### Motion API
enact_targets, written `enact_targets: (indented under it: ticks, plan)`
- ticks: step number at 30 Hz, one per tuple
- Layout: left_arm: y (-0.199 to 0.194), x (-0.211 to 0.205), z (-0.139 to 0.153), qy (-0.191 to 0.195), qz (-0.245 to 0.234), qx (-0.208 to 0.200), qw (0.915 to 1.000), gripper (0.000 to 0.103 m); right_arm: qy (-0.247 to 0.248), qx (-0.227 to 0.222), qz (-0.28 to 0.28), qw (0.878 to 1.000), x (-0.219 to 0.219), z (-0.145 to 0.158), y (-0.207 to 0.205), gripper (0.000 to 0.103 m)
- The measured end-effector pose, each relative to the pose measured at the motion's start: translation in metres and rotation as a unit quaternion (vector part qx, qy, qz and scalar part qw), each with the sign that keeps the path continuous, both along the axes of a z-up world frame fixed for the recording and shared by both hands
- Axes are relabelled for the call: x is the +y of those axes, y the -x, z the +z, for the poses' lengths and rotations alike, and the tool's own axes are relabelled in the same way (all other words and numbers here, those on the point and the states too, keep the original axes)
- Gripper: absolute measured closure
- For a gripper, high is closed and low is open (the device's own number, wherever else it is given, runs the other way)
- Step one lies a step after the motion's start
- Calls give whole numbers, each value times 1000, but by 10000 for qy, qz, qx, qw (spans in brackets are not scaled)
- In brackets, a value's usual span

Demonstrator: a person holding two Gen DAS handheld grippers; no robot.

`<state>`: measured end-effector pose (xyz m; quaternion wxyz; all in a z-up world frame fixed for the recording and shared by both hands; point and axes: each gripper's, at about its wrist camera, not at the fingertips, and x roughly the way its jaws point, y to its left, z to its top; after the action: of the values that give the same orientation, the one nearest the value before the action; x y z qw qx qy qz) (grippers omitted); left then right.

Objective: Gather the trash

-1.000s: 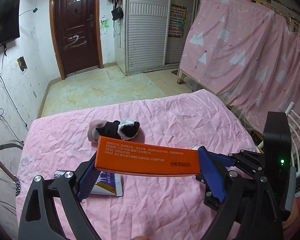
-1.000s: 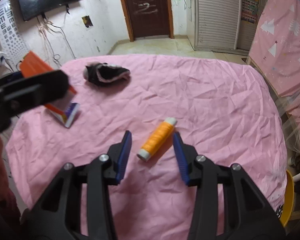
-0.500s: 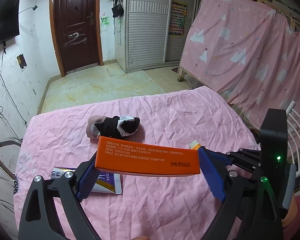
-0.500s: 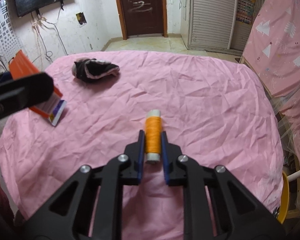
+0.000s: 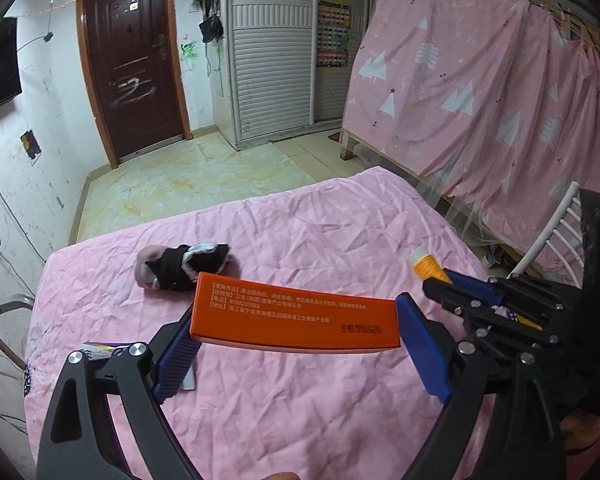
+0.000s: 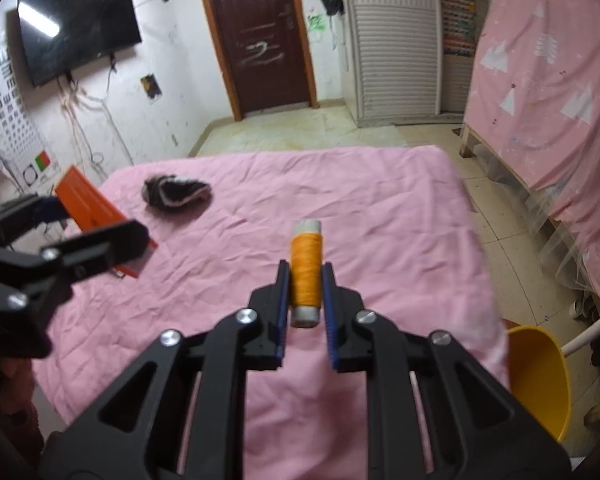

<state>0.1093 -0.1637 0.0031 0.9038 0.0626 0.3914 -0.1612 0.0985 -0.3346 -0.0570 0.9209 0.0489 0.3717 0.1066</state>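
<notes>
My left gripper [image 5: 296, 344] is shut on a long orange box [image 5: 296, 320], held crosswise by its two ends above the pink bedspread [image 5: 320, 240]. The right gripper [image 6: 305, 276] is shut on a spool of orange thread [image 6: 306, 268], lifted off the bedspread [image 6: 380, 208] and pointing away along the fingers. In the left wrist view the spool [image 5: 426, 264] and the right gripper [image 5: 456, 280] show at the right. The right wrist view catches the left gripper [image 6: 60, 240] and the orange box [image 6: 88, 204] at the left edge.
A black-and-white fabric bundle [image 5: 184, 266] lies on the far left part of the bed, also in the right wrist view as the bundle [image 6: 176, 194]. A small purple-white packet [image 5: 100, 350] lies under the left fingers. A yellow bin [image 6: 540, 376] stands by the bed's right side.
The right gripper's jaws closed on the thread spool, turned it in line with the fingers and lifted it off the bedspread. The left gripper kept the orange box and drifted a little.
</notes>
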Motion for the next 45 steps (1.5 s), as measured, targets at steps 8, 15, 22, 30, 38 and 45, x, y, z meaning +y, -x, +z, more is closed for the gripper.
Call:
enact_targets:
  ticks: [8,15,22,30,38,45]
  plan:
    - [11,-51,0,-125,-414,-29,9991,21,-129,-240,-491,9984,-56,13,24,88]
    - [26,-98,-1,-184,-835,-22,9963,21,-170,-362,-957,9946,-106,16,48,88]
    - [47,-154,-3,-180,-1363,-3,9905,21,-156,-340,-1432,9890,-155,10,73,88]
    - [72,-214,-13,-344,-1857,25,9820,21,-289,-275,-1875,9815,-204,-5,98,88]
    - [81,-263,-33,-548,-2157,204,9747,21,-490,-309,-2163,9746,-235,-12,115,88]
    - [75,-270,-43,-647,-2206,348,9726,19,-578,-244,-2225,9729,-241,-22,114,88]
